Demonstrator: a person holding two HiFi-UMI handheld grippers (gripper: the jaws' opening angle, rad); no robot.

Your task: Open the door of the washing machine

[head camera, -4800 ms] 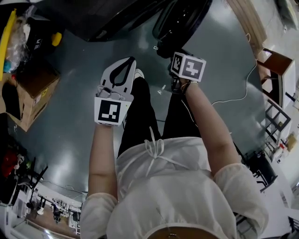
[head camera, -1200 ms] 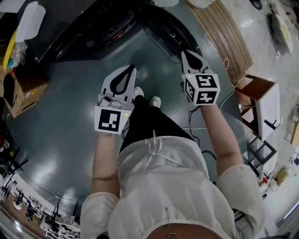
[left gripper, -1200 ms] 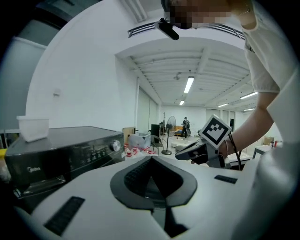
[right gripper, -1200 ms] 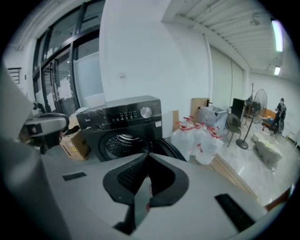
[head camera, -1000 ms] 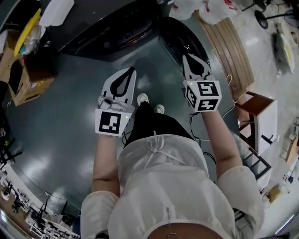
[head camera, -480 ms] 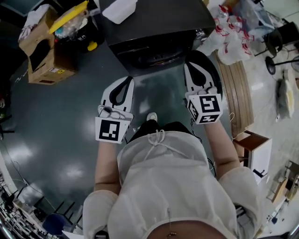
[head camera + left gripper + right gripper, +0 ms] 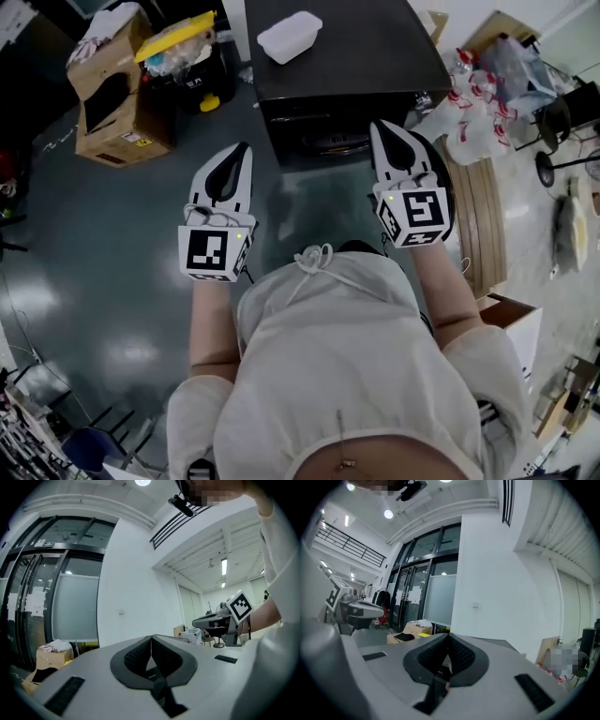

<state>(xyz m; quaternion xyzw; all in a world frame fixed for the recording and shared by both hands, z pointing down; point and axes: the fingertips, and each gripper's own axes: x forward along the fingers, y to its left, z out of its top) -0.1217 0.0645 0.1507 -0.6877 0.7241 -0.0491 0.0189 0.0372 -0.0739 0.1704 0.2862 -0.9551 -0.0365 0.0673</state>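
The black washing machine [image 7: 352, 66] stands at the top of the head view, with its dark drum opening [image 7: 328, 141] facing me. Its round dark door [image 7: 449, 187] appears swung out to the right, mostly hidden behind my right gripper [image 7: 380, 127]. That gripper is shut and empty, held in the air just in front of the machine's right side. My left gripper [image 7: 243, 150] is also shut and empty, over the floor left of the machine's front. In the left gripper view the jaws [image 7: 151, 641] meet with nothing between them, and it is the same in the right gripper view [image 7: 449, 639].
A white lidded container [image 7: 289, 36] lies on the machine's top. Cardboard boxes [image 7: 112, 103] with a yellow item sit to its left. White plastic bags [image 7: 478, 103] and a wooden board stack [image 7: 480, 216] are to the right. Grey floor [image 7: 84, 262] spreads on the left.
The head view has risen from a low stance, so the machine now shows from above. Both grippers came up with it, staying shut and side by side in front of the machine.
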